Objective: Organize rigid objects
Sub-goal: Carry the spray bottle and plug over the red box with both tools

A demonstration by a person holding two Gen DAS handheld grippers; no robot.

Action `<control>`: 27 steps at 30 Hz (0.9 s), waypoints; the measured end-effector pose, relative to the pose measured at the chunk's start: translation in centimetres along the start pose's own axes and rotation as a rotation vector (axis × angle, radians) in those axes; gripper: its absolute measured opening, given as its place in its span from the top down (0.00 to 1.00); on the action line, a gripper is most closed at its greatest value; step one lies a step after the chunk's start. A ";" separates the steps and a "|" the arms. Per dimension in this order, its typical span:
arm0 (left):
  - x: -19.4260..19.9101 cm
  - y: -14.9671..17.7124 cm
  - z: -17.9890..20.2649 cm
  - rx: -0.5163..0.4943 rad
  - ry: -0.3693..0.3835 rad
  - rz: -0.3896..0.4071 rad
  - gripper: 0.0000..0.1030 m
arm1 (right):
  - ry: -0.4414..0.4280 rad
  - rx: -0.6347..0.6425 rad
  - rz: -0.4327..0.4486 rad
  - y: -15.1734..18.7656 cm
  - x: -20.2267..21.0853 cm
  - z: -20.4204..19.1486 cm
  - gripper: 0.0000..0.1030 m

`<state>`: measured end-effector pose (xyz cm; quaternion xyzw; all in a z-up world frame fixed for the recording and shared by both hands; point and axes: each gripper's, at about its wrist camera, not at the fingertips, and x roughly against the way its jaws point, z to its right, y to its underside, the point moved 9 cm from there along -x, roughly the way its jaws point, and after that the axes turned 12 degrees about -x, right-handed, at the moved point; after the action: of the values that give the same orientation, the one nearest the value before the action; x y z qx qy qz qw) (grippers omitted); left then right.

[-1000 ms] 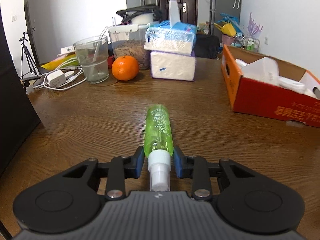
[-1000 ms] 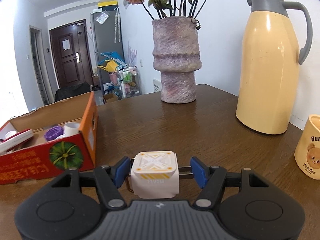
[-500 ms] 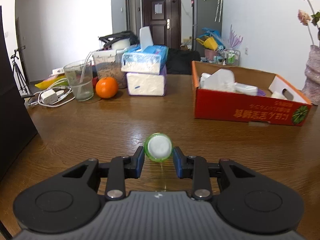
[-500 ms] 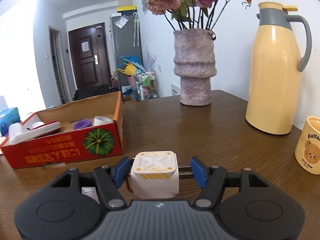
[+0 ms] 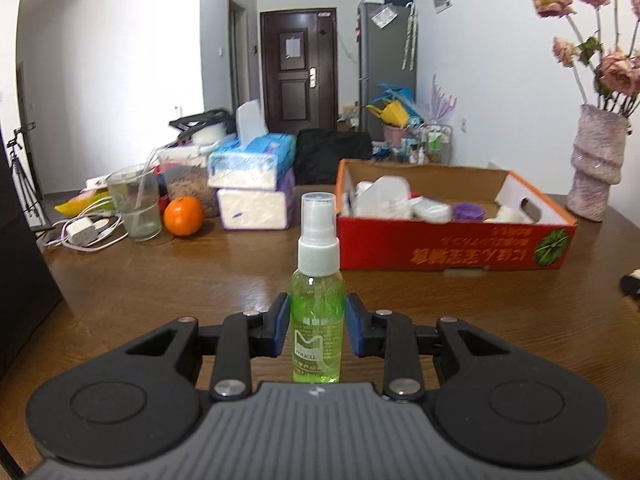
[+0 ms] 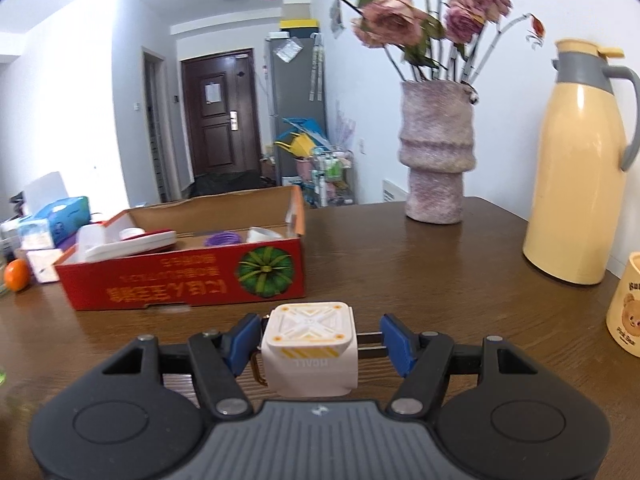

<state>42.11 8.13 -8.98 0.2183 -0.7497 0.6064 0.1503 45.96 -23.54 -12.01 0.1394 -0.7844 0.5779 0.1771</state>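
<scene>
Several things already lie in the red box (image 5: 452,254), while the left gripper (image 5: 317,330) is clamped on a spray bottle (image 5: 317,320) and the right gripper (image 6: 316,342) on a white cube (image 6: 310,350), both short of the box.

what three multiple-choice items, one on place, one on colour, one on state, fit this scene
1. Where does the orange sit?
A. inside the red box
B. on the table beside the glass
C. between the right fingers

2. What colour is the liquid in the spray bottle?
A. green
B. blue
C. pink

3. How is the white cube charger held?
A. lying loose on the table
B. clamped in the right gripper
C. resting in the vase

Answers:
1 B: it rests on the table next to the glass, outside the red cardboard box.
2 A: the bottle body in the left gripper shows green.
3 B: the blue pads and prongs pin it.
</scene>
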 end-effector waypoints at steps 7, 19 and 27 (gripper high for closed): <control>0.3 -2.4 3.2 -0.011 0.059 0.031 0.71 | -0.079 0.035 0.010 0.0 1.3 -3.0 0.37; -0.3 -7.5 7.8 -0.014 0.121 0.106 0.71 | -0.155 0.051 0.040 -2.0 0.7 -6.4 0.37; -3.3 -10.6 9.0 0.017 0.121 0.129 0.71 | -0.163 0.035 0.066 -4.4 -1.9 -7.2 0.37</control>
<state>50.66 -1.99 -3.65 0.1336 -0.7466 0.6332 0.1543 50.39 -17.96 -7.15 0.1630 -0.7901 0.5838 0.0909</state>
